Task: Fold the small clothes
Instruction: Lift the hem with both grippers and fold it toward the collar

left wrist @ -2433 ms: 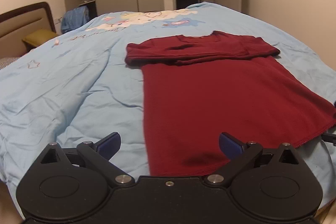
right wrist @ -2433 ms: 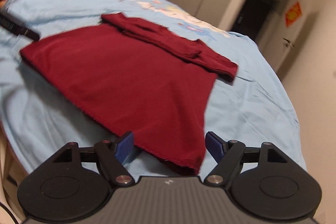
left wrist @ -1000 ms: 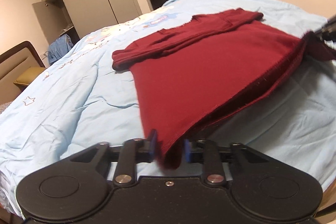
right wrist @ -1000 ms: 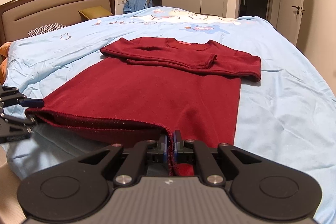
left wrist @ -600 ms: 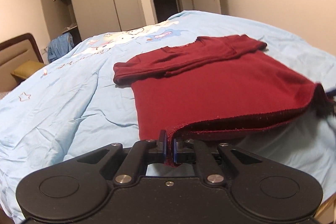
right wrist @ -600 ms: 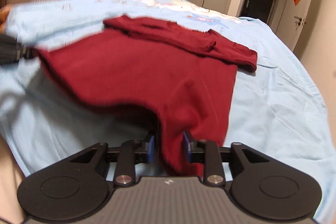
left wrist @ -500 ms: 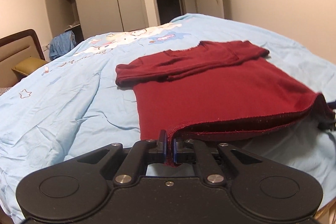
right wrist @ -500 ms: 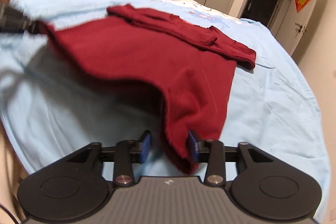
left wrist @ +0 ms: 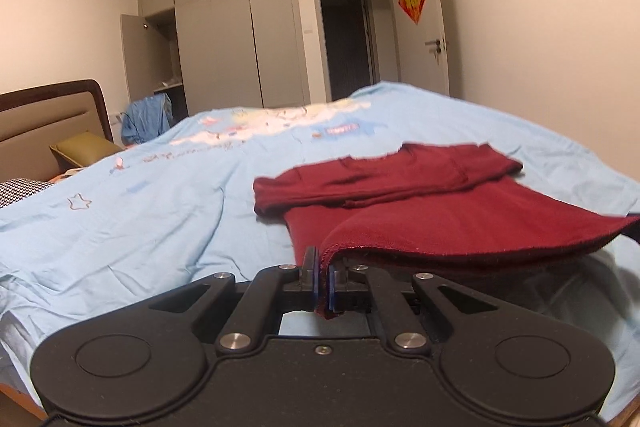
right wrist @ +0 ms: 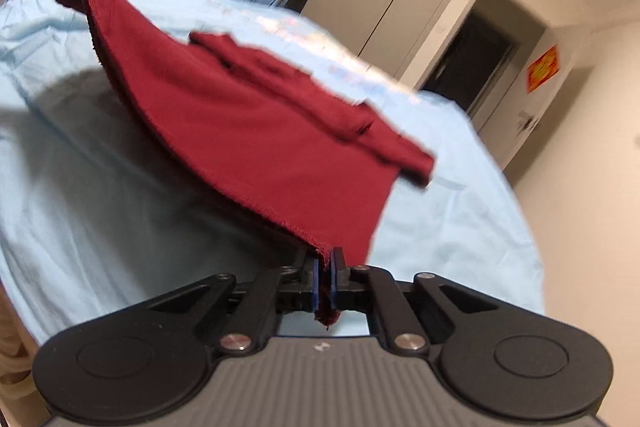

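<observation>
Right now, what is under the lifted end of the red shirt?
Only shadowed light blue bedsheet shows beneath the red shirt. Under its flat far part, nothing can be seen.

One red shirt (left wrist: 460, 223), two grippers, one bed (left wrist: 160, 227).

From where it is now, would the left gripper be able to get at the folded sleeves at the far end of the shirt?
Probably not as things stand. The left gripper is shut on the hem corner of the red shirt, and the right gripper holds the other corner. The folded sleeves lie uncovered across the bedspread, but it would have to release first.
</observation>
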The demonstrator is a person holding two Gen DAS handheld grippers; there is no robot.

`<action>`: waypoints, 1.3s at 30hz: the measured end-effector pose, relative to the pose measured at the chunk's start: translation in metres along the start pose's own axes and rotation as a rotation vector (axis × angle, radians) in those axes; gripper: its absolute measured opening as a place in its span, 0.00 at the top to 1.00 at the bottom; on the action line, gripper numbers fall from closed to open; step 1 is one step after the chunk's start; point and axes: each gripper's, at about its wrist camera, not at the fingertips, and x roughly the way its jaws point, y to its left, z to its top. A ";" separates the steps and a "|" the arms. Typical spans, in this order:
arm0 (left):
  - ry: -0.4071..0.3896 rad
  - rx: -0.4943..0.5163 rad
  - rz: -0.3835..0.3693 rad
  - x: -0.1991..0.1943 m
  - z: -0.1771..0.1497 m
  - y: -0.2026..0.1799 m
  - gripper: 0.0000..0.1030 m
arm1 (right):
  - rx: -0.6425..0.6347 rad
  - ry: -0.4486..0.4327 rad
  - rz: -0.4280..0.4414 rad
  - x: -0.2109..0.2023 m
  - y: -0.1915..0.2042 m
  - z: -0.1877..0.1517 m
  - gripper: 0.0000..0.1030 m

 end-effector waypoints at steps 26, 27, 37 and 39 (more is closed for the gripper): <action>-0.178 0.001 -0.191 -0.119 0.087 0.040 0.96 | 0.205 -0.419 -0.143 -0.157 -0.087 0.067 0.95; -0.159 0.007 -0.182 -0.113 0.088 0.039 0.96 | 0.202 -0.409 -0.148 -0.152 -0.088 0.068 0.95; -0.015 0.016 -0.095 -0.016 0.118 0.052 0.94 | 0.149 -0.354 -0.149 -0.079 -0.087 0.104 0.95; 0.003 0.039 -0.096 0.008 0.124 0.054 0.94 | 0.137 -0.334 -0.150 -0.053 -0.090 0.114 0.95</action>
